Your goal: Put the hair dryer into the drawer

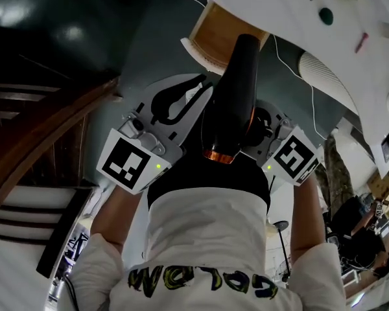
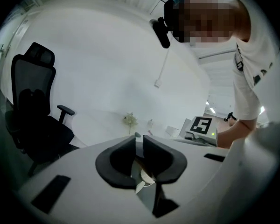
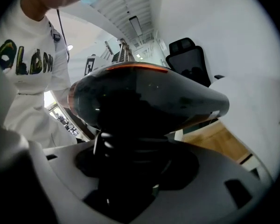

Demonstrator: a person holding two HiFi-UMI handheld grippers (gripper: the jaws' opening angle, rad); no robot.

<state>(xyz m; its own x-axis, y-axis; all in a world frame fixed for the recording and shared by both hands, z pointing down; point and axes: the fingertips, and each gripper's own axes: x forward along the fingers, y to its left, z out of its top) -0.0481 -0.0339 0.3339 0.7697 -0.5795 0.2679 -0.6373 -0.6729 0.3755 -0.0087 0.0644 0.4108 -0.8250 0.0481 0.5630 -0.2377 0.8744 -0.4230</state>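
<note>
A black hair dryer [image 1: 236,96] with an orange ring at its rear points away from me, toward an open wooden drawer [image 1: 227,34] under a white desk. My right gripper [image 3: 135,157] is shut on the dryer's handle, and the dryer's body [image 3: 144,97] fills the right gripper view above the jaws. In the head view this gripper [image 1: 258,120] is mostly hidden behind the dryer. My left gripper [image 1: 193,86] is just left of the dryer, its black jaws together with nothing held. In the left gripper view it [image 2: 139,146] faces a white wall.
The white desk top [image 1: 298,5] lies over the drawer, with a white cable [image 1: 292,63] hanging beside it. A black office chair [image 2: 35,111] stands by the wall. Dark wooden steps [image 1: 39,128] are at the left. The drawer's wooden inside [image 3: 219,141] shows beyond the dryer.
</note>
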